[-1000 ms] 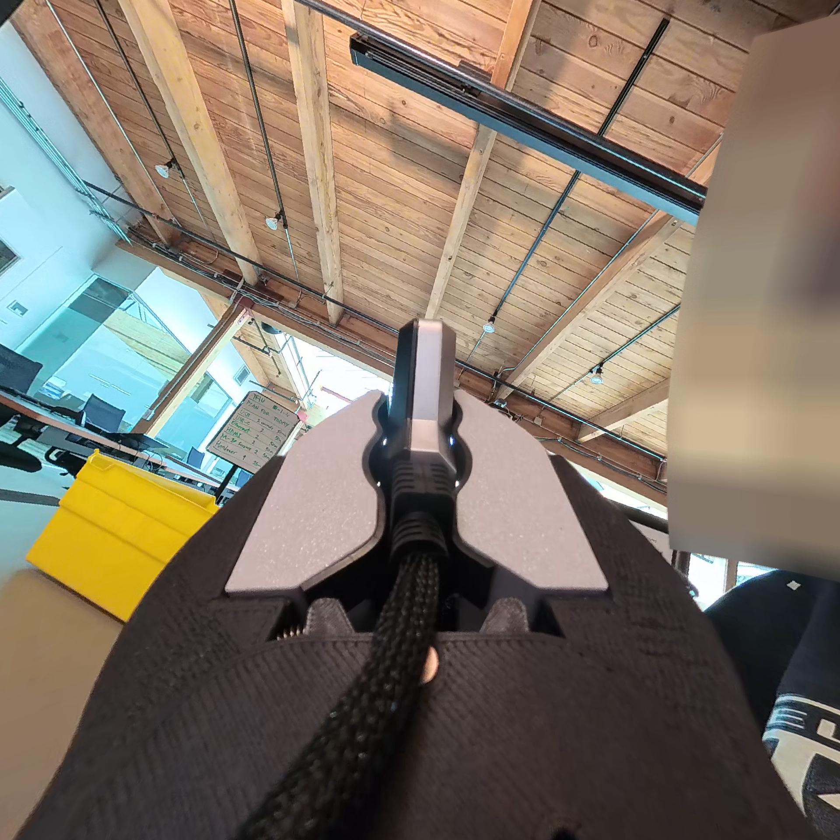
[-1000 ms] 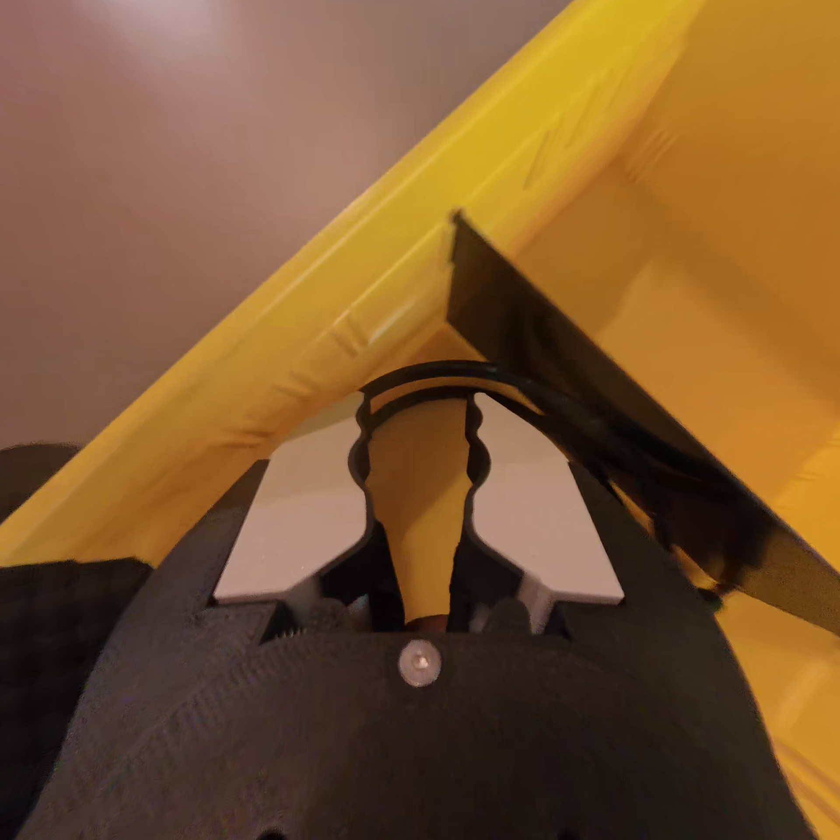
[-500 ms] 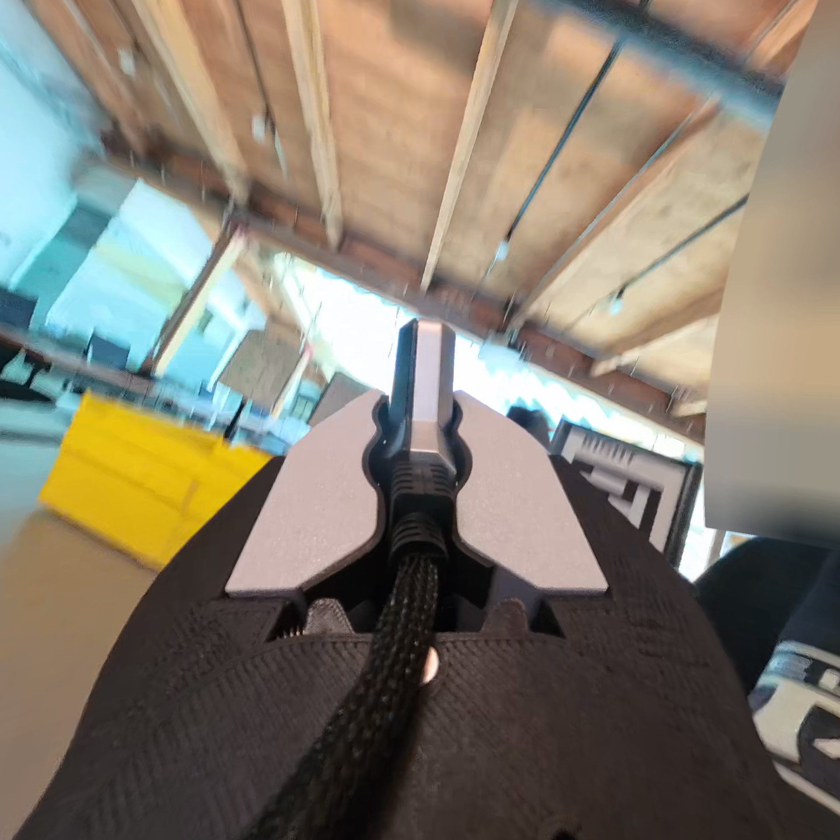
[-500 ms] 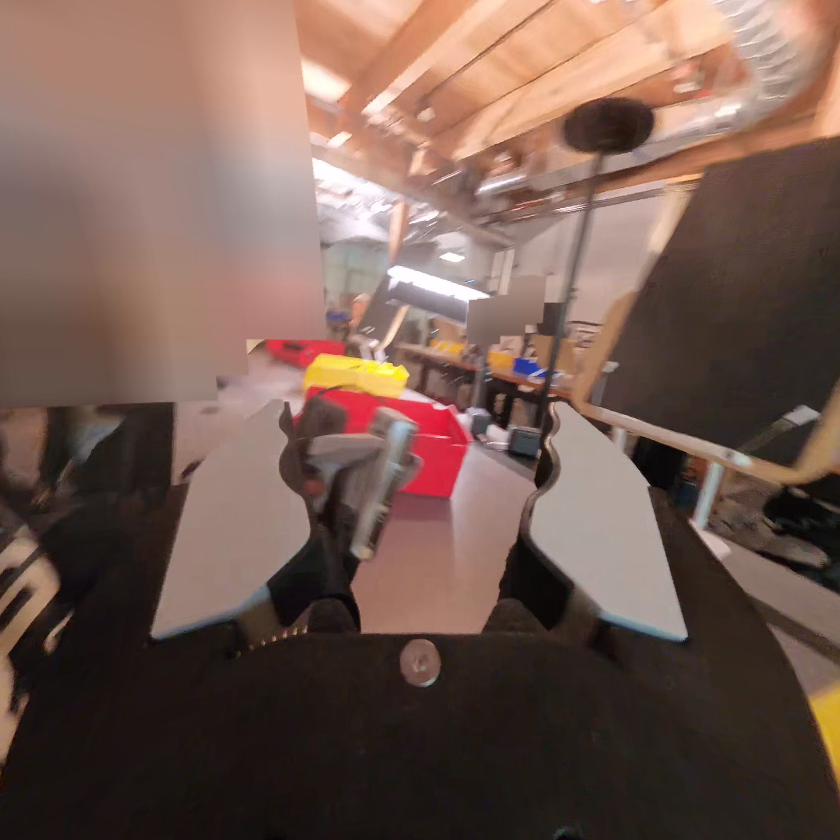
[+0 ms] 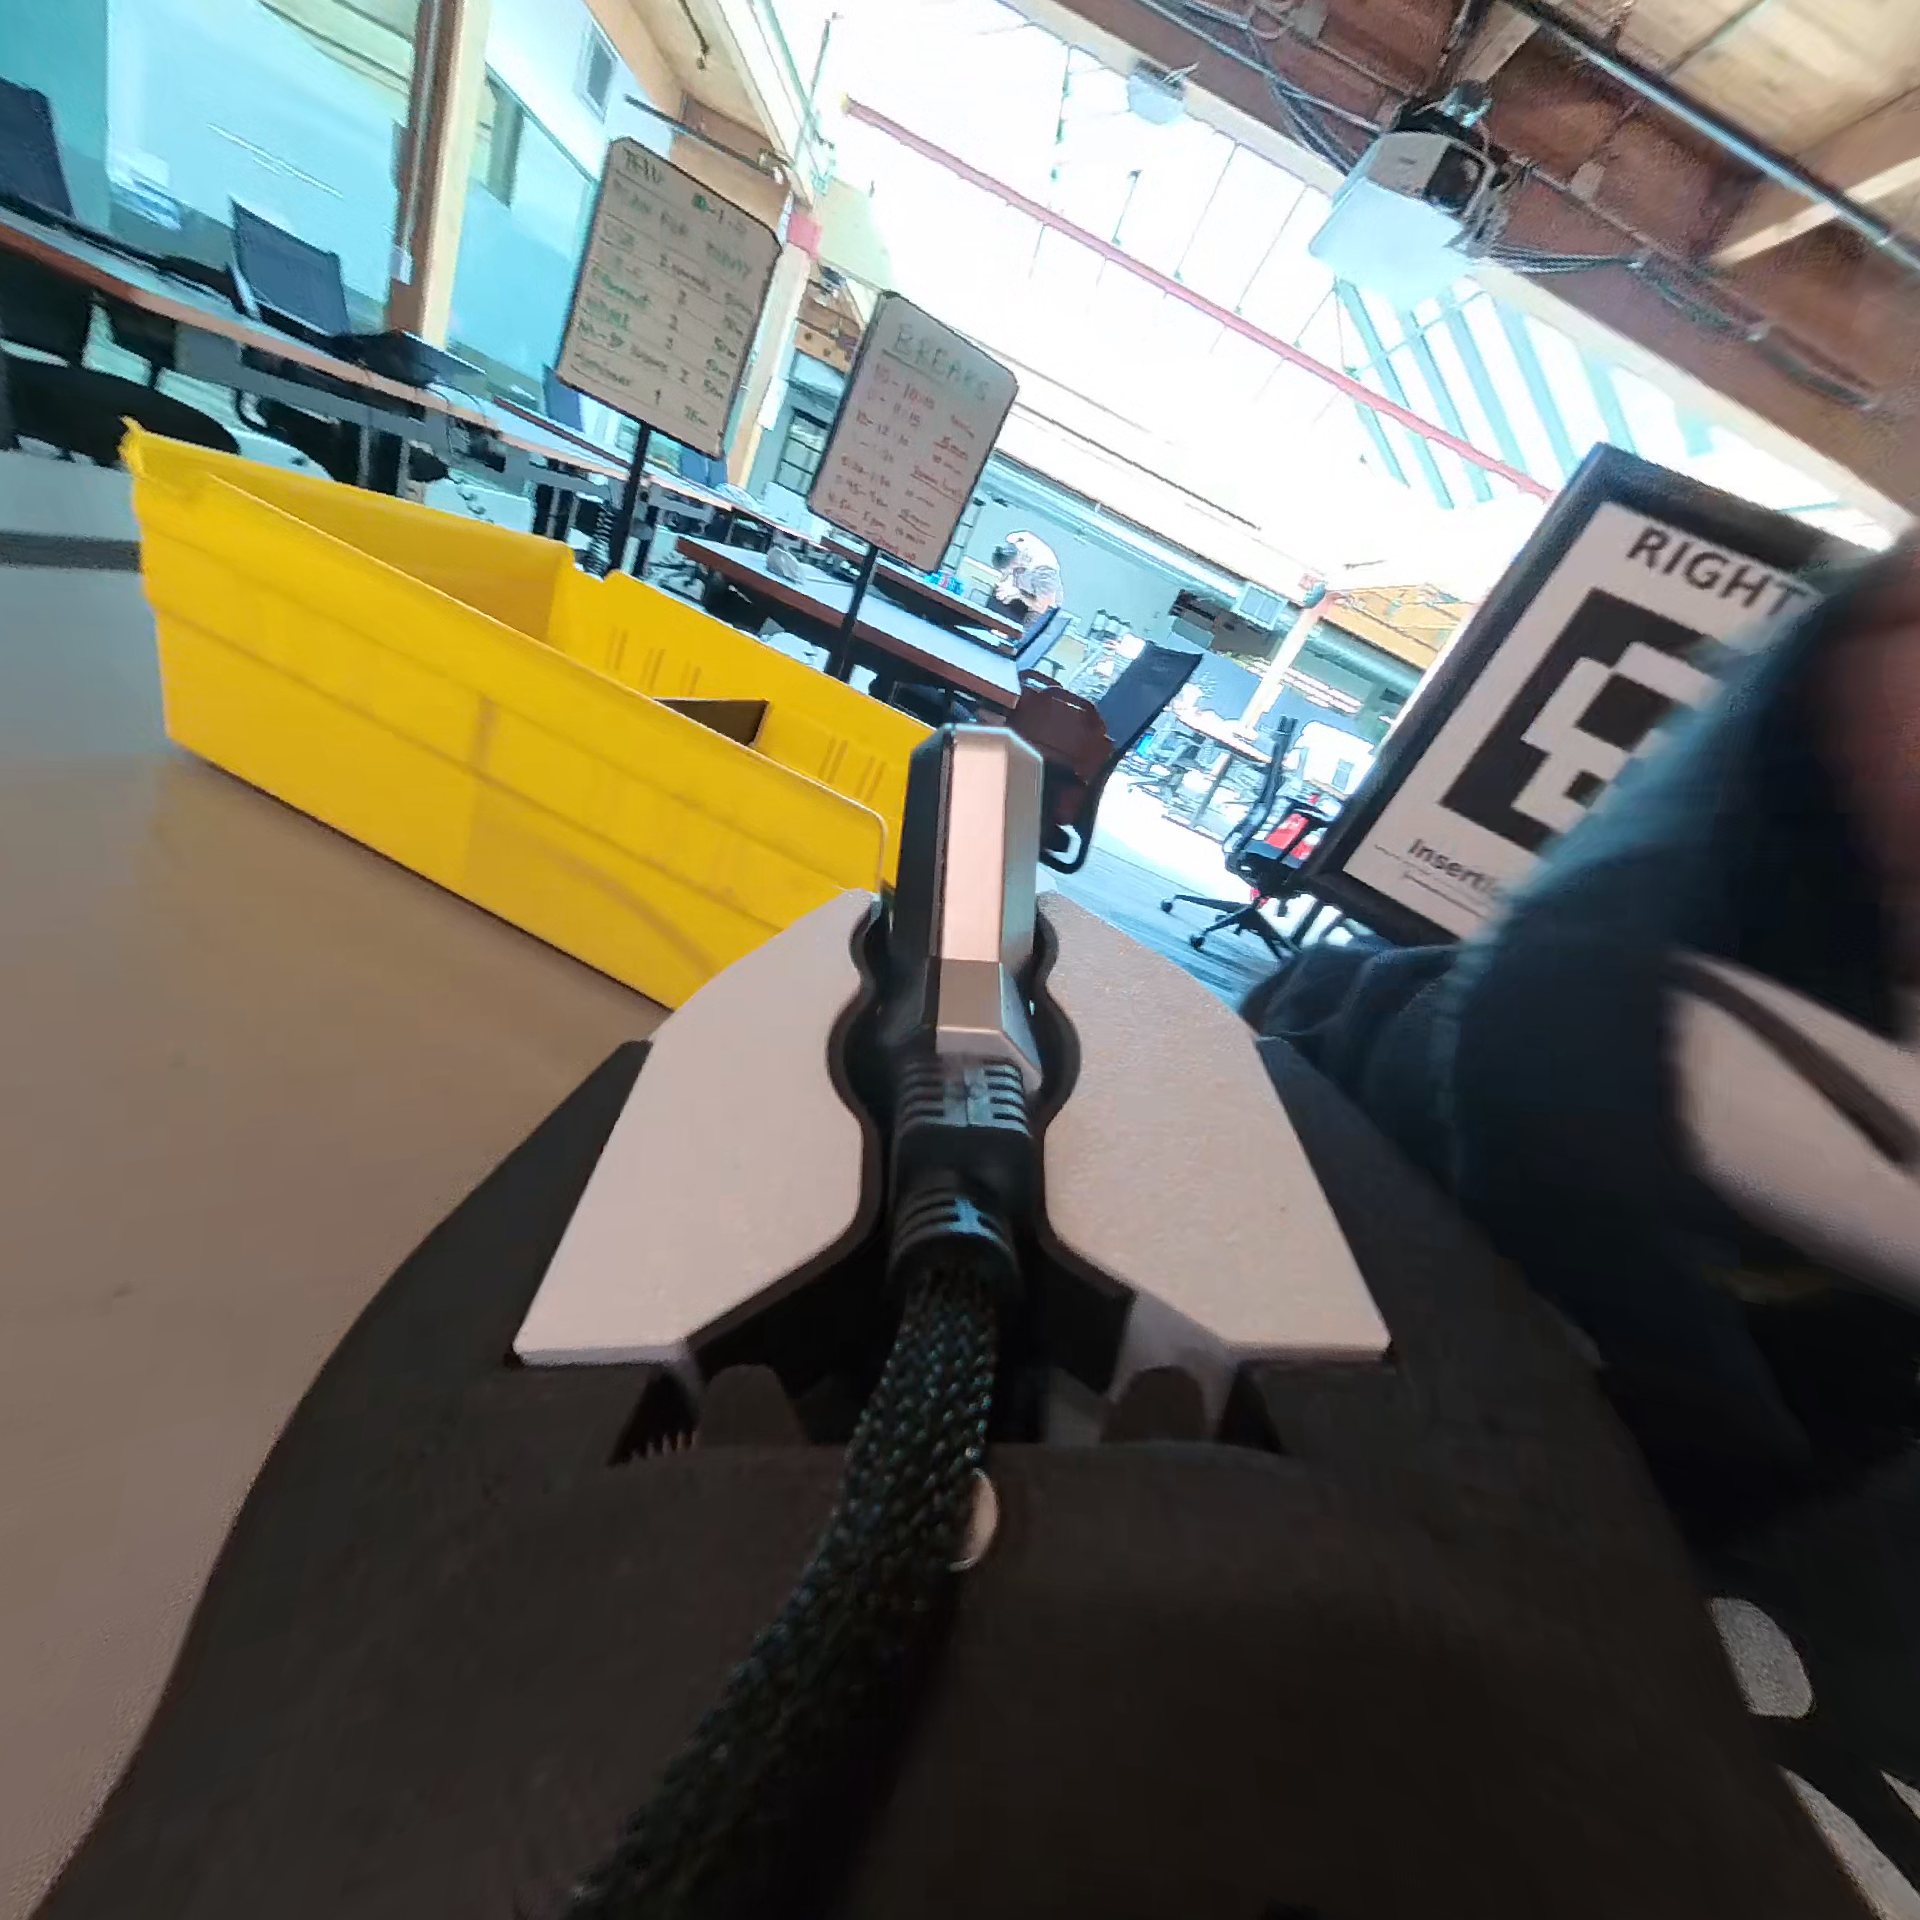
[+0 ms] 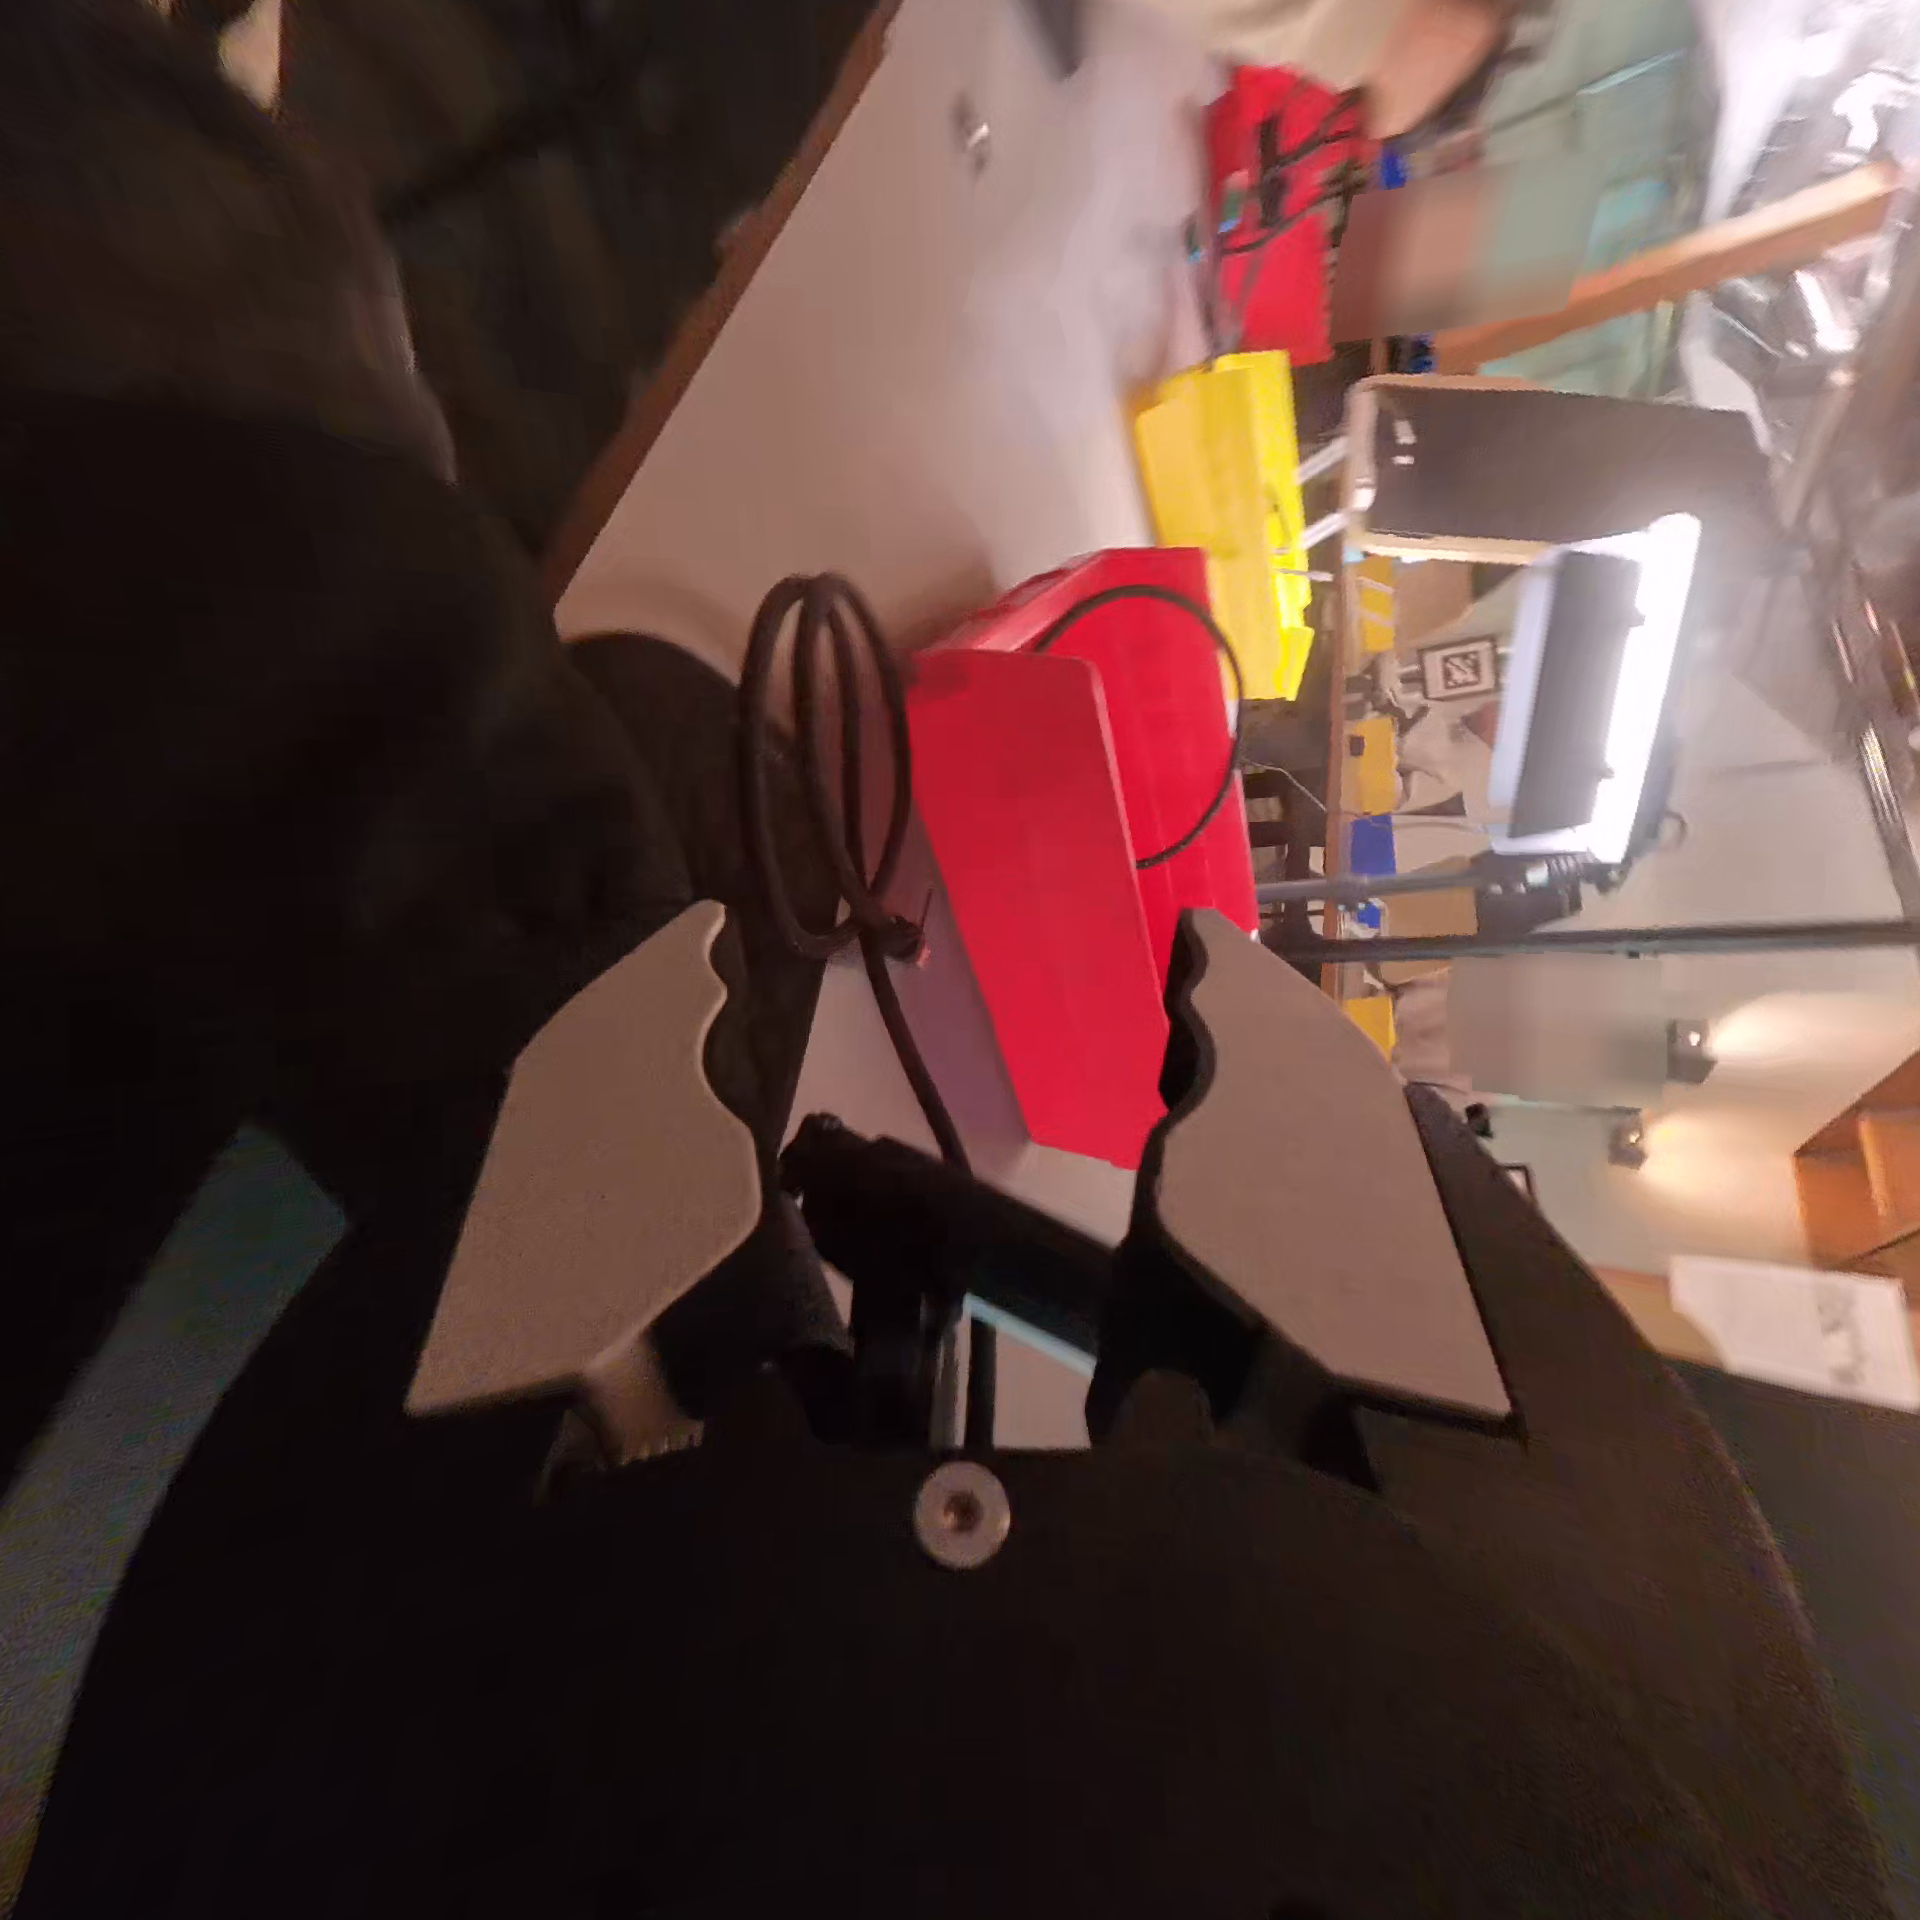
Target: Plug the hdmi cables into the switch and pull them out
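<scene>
Yellow bin (image 5: 499,717) sits on the tan table (image 5: 208,1091) ahead-left of the left gripper (image 5: 961,925); a framed marker sign (image 5: 1558,727) and a dark sleeve (image 5: 1662,987) crowd its right. Left gripper is clamped on the HDMI cable plug (image 5: 977,883), braided cord trailing back toward the camera. Only the right wrist view shows the red bin (image 6: 1049,883) and a thin looped black cable (image 6: 831,748) ahead of the right gripper (image 6: 951,966), whose jaws are spread with nothing between them. Switch not seen.

HDMI cable (image 5: 940,1382): black braided cord, silver plug (image 5: 977,862) pointing forward, clamped in left claw (image 5: 961,914).
</scene>
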